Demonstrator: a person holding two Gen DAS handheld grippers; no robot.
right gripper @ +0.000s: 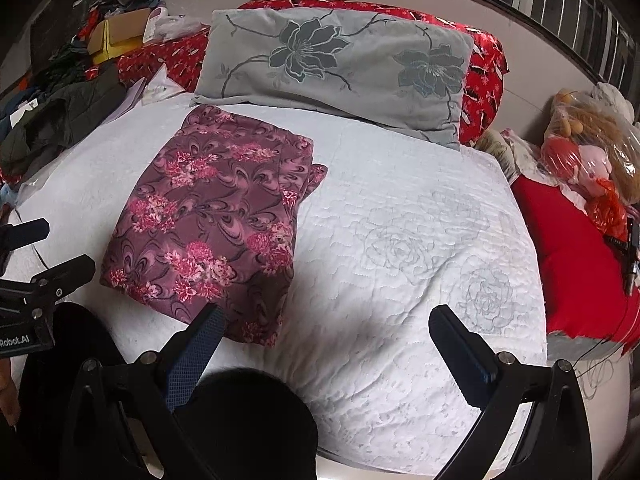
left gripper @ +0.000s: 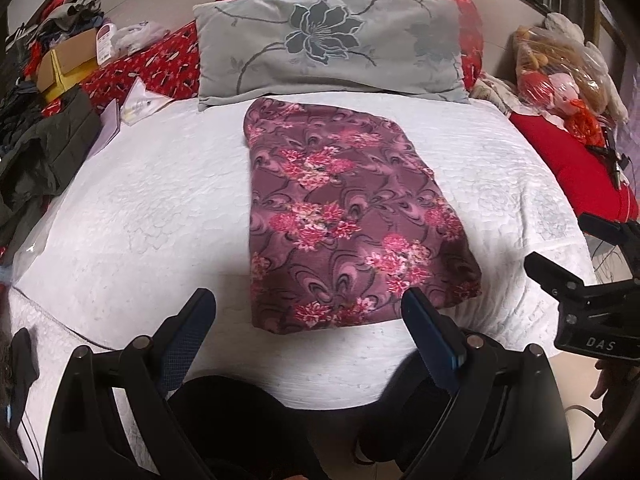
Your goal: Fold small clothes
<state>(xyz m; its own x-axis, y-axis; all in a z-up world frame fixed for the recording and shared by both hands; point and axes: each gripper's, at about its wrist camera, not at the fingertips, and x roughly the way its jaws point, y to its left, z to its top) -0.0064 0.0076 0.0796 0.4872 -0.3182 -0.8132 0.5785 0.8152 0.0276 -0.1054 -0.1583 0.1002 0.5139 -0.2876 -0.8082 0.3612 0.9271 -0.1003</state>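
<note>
A mauve garment with pink flowers [left gripper: 344,216] lies folded in a flat oblong on the white quilted bed [left gripper: 152,208]. It also shows in the right wrist view [right gripper: 216,216], left of centre. My left gripper [left gripper: 310,300] is open and empty, held above the garment's near edge. My right gripper [right gripper: 326,316] is open and empty, over the bed to the right of the garment's near corner. The right gripper also shows at the right edge of the left wrist view [left gripper: 560,248], and the left gripper at the left edge of the right wrist view [right gripper: 52,248].
A grey flowered pillow [left gripper: 332,44] lies against a red floral cover at the head of the bed. Dark clothes and boxes [left gripper: 48,80] are heaped at the left. A red cushion [left gripper: 576,164] and bagged soft toys [left gripper: 560,68] sit at the right.
</note>
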